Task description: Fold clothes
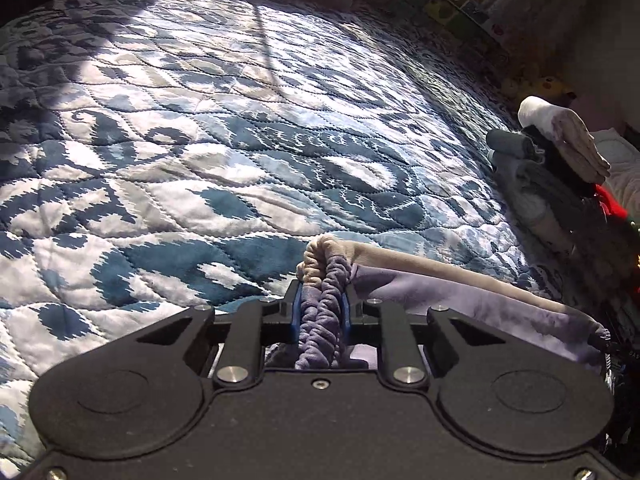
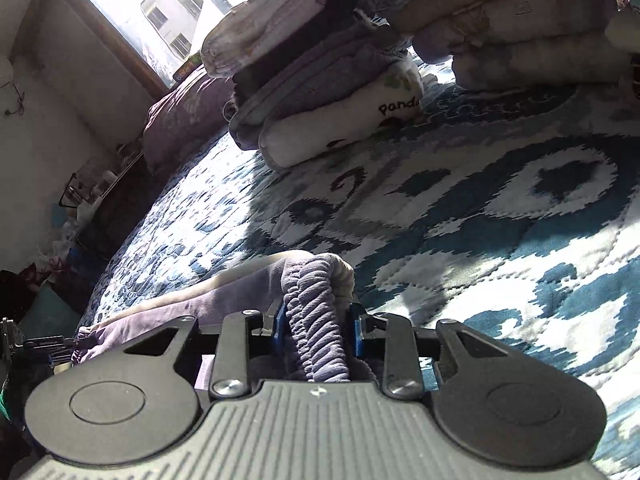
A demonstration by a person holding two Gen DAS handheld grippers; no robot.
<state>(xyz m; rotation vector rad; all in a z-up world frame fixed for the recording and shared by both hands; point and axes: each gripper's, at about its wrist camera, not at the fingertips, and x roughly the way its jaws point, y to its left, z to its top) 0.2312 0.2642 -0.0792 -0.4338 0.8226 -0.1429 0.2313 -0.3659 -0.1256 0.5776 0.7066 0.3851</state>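
Purple garment [image 1: 460, 304], with a gathered elastic waistband and a pale beige edge, is held up over the bed between my two tongs. My left gripper [image 1: 322, 304] is clamped on one bunched end of the waistband; the ribbed purple cloth fills the space between its blue-lined fingers [image 1: 297, 312]. My right gripper [image 2: 318, 320] is clamped on the other bunched end in the same way, cloth packed tight between its blue pads [image 2: 357, 334]. From the left wrist view the fabric stretches off to the right of the jaws; from the right wrist view it stretches off to the left, sagging in a soft fold towards the bed's edge. Whether the hanging part touches the cover I cannot tell.

Below lies a quilted bedspread [image 1: 240, 152], blue and white in a large ornamental pattern, partly in sunlight. Ahead of the right gripper stands a stack of folded clothes [image 2: 316, 80] on the bedspread; its bottom white item carries the word "panda". A second folded pile [image 2: 520, 36] stands just beside it to the right. In the left wrist view, folded clothes show at the right edge of the bed. A purple pillow [image 2: 180, 120] lies at the head of the bed under a bright window [image 2: 160, 12].
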